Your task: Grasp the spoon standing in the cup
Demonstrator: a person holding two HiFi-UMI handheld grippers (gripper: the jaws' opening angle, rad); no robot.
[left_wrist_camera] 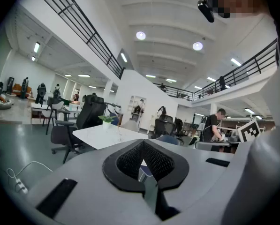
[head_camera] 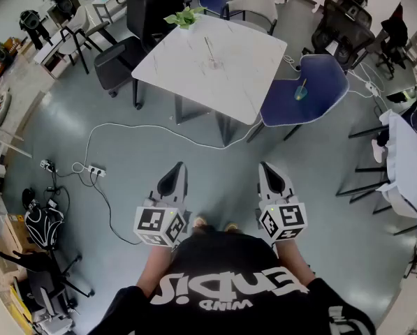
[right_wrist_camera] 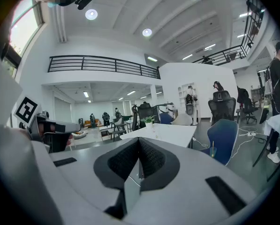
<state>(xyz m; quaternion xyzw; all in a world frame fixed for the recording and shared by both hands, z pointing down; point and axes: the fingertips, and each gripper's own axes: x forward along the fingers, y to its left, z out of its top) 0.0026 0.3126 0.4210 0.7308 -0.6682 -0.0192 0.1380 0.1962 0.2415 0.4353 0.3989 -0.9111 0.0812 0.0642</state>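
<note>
A thin pale spoon [head_camera: 208, 47] stands tilted in a clear glass cup [head_camera: 212, 63] near the middle of the bench [head_camera: 246, 75], a square white top with faint grey veining on dark legs. Both are too small to make out in detail. A small leafy green plant [head_camera: 184, 17] sits at the bench's far left corner, well apart from the cup.

A blue padded chair [head_camera: 320, 82] is pulled up at the bench's right edge, and on its seat rests a small green cup [head_camera: 301, 95] with a thin stick upright in it. A black office chair [head_camera: 121, 58] stands at the left edge, and a grey chair [head_camera: 253, 5] at the far edge.

Below the bench's near edge a white cable [head_camera: 135, 126] runs across the grey floor [head_camera: 124, 152] to a white power strip [head_camera: 95, 171].

Both claws hang over that floor, well short of the bench and close to the person's black shirt [head_camera: 229, 278] with white lettering. The left claw [head_camera: 181, 165] has its dark pads pressed together with nothing between them. The left gripper view shows the tips meeting [left_wrist_camera: 142, 142] in line with the bench. The right claw [head_camera: 263, 165] is likewise closed and empty, its pads touching at the tips [right_wrist_camera: 139, 139] in the right gripper view. The two claws sit side by side, apart from each other, both pointing toward the bench
</note>
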